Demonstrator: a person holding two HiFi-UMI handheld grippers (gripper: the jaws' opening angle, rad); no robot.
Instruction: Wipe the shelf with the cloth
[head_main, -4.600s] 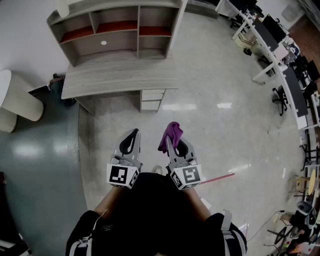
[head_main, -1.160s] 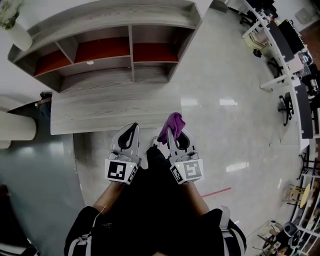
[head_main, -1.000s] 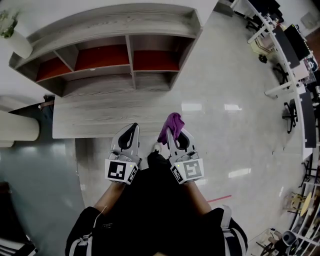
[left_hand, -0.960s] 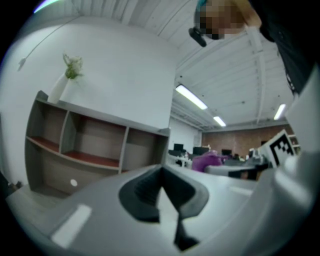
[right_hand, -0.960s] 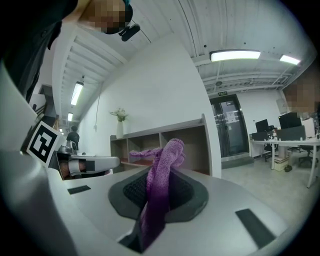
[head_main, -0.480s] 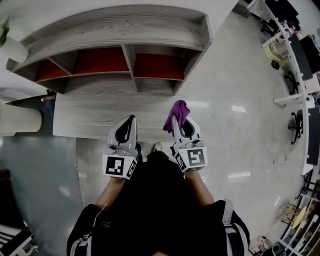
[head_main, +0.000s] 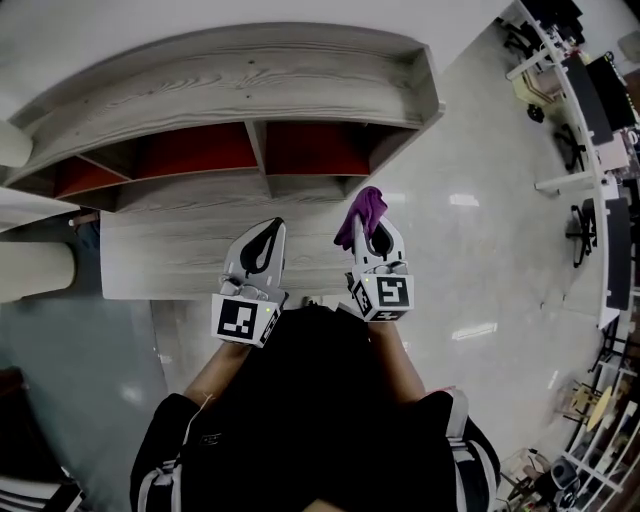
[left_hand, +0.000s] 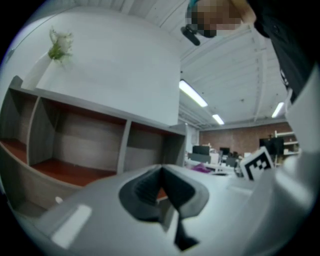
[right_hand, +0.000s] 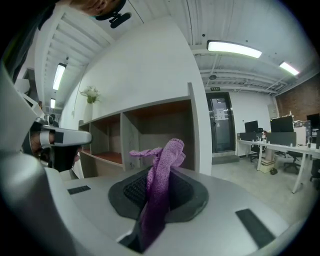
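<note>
Left gripper (head_main: 272, 228): held out from the torso, nose toward 12 o'clock in the head view; jaws pressed together, nothing between them.
Right gripper (head_main: 372, 228): at its 3 o'clock, parallel, clamped on the purple knitted cloth (head_main: 362, 210).
Cloth: long axis runs along the jaws; free end points to 11 o'clock.
Grey wood-grain shelf with red compartment floors (head_main: 250, 90): at 12 o'clock, apart from the cloth.

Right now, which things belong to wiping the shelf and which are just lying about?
Job: purple cloth, right gripper clamping it, shelf.
Just about: left gripper, shut and empty; plant atop the shelf; office desks beyond.
</note>
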